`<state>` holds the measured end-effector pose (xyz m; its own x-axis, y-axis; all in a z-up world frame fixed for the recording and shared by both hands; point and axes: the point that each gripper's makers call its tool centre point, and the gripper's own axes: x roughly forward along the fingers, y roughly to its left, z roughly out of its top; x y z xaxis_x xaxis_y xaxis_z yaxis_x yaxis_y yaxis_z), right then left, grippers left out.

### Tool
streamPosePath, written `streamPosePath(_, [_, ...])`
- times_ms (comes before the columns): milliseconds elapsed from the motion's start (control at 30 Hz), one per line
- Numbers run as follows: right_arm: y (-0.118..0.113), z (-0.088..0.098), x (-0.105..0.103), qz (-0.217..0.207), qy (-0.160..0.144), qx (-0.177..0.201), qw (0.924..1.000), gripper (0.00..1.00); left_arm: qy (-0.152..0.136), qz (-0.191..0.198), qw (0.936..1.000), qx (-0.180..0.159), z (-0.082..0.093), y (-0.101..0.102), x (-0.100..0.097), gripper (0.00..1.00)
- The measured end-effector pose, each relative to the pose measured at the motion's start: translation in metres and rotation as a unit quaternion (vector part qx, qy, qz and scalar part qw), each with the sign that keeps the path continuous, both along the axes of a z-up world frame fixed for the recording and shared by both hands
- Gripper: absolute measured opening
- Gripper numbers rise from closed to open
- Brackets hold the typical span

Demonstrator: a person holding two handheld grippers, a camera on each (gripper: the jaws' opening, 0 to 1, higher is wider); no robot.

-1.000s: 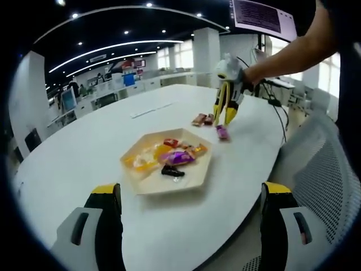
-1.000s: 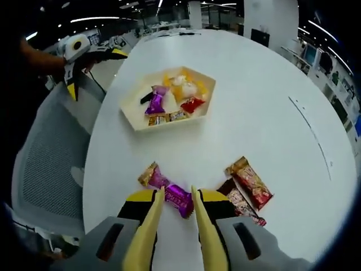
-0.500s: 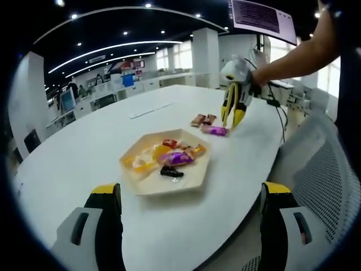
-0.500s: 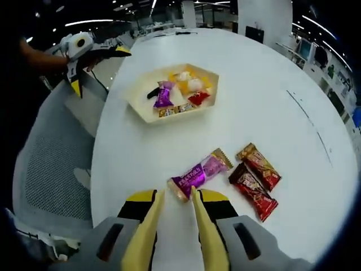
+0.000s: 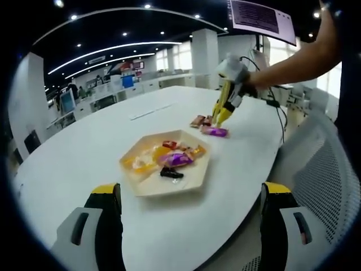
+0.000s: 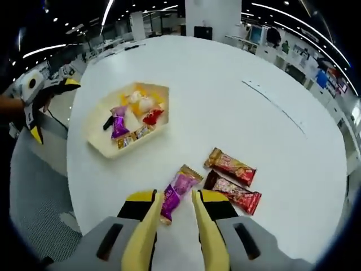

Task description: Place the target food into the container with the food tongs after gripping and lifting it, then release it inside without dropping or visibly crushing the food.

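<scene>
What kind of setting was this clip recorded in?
Most likely an open-plan office. A large white table stands under long ceiling light strips, with rows of desks and monitors behind it, a mesh office chair at the table's edge, and a wall screen overhead.

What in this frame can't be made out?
- Whether the tongs touch the purple candy: right gripper view, its near end sits between the tips.
- Print on the two red bars: too small.
- Tray contents: left gripper view, overlapping wrappers, too small to sort.
</scene>
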<state>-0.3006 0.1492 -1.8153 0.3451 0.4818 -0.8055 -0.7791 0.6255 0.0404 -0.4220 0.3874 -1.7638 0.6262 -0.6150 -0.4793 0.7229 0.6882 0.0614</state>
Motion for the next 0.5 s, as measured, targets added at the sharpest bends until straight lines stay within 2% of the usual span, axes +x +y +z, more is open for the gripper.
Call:
streamPosePath(267, [0.005,-0.011,-0.002,-0.056,-0.007,-0.012,0.9983,0.28,-0.004,0.001,1.0,-0.001,0.002,0.0,0.0,0.99])
streamPosePath(500, [0.004,-0.023,-0.001,-0.07,-0.012,-0.029,0.997,0.28,-0.005,0.0,1.0,-0.001,0.002,0.0,0.0,0.99])
